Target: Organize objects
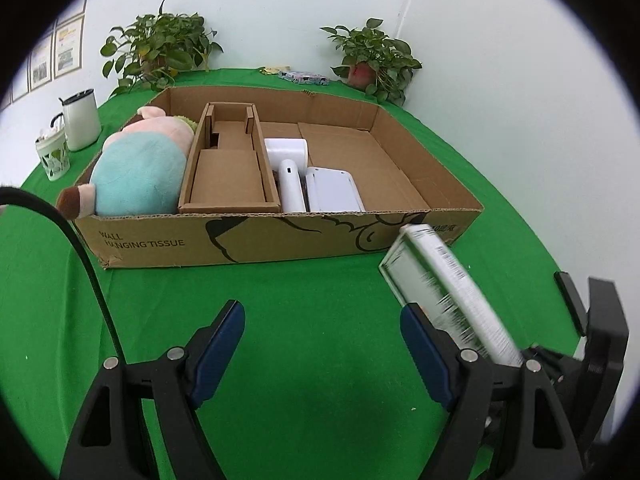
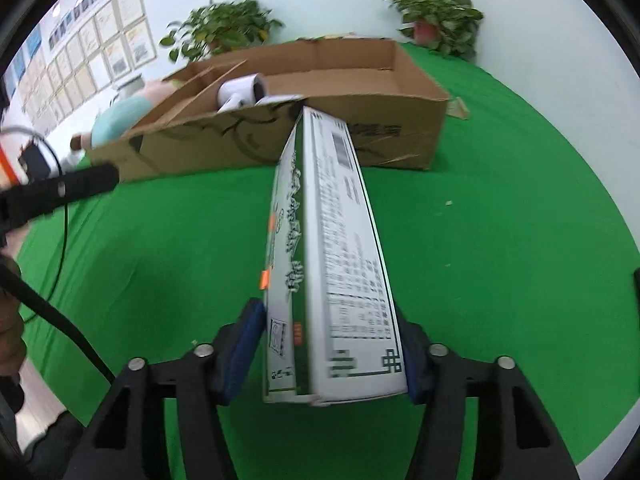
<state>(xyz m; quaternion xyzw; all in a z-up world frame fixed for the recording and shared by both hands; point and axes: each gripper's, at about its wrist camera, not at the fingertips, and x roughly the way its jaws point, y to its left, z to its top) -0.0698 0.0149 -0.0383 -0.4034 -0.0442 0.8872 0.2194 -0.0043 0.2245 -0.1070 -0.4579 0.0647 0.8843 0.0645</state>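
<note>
A long white and green printed carton [image 2: 328, 248] is clamped between the blue pads of my right gripper [image 2: 334, 344], held above the green cloth and pointing at the cardboard box [image 2: 360, 92]. In the left wrist view the carton [image 1: 444, 288] appears blurred at the right, in front of the cardboard box [image 1: 280, 240]. My left gripper [image 1: 322, 344] is open and empty over the cloth, short of the box. Inside the box lie a plush toy [image 1: 138, 168], a cardboard insert [image 1: 230, 164] and white devices [image 1: 312, 176].
A white mug [image 1: 82, 120] and a patterned cup [image 1: 52, 158] stand left of the box. Two potted plants [image 1: 160, 50] [image 1: 372, 60] stand at the back, with a small packet [image 1: 306, 77] between them. A black cable [image 1: 80, 248] hangs at the left.
</note>
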